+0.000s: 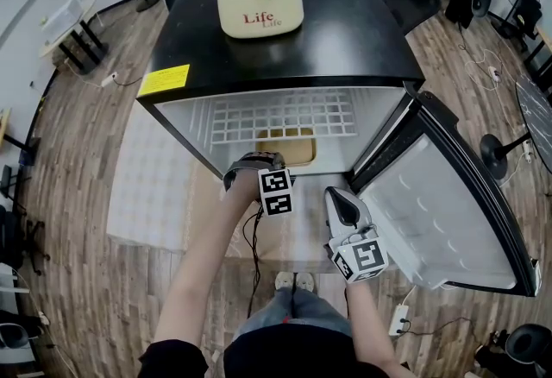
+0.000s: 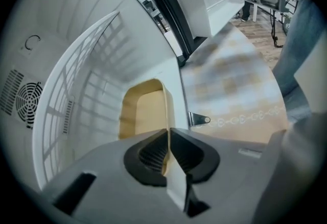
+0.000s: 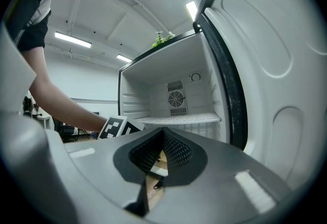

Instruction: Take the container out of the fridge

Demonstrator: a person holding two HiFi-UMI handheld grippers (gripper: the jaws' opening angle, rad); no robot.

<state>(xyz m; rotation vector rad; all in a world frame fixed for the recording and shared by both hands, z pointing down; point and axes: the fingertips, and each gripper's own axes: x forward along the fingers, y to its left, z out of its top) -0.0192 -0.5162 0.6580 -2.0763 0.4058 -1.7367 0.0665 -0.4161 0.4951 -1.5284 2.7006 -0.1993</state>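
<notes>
A tan open-topped container (image 1: 289, 148) (image 2: 145, 110) sits on the floor of the open black mini fridge (image 1: 362, 22), below the white wire shelf (image 1: 285, 117). My left gripper (image 1: 248, 166) (image 2: 167, 135) reaches into the fridge's lower compartment and is shut on the container's near wall, which runs thin between the pads. My right gripper (image 1: 339, 197) (image 3: 163, 135) hangs outside the fridge, just in front of the open door (image 1: 440, 204), with its jaws shut and nothing held. Much of the container is hidden by the shelf in the head view.
A white pot with a green plant (image 1: 259, 9) stands on the fridge top. The door swings out to the right, close beside my right gripper. A round fan grille (image 2: 25, 103) is set in the fridge's back wall. Fans, chairs and cables stand around on the wooden floor.
</notes>
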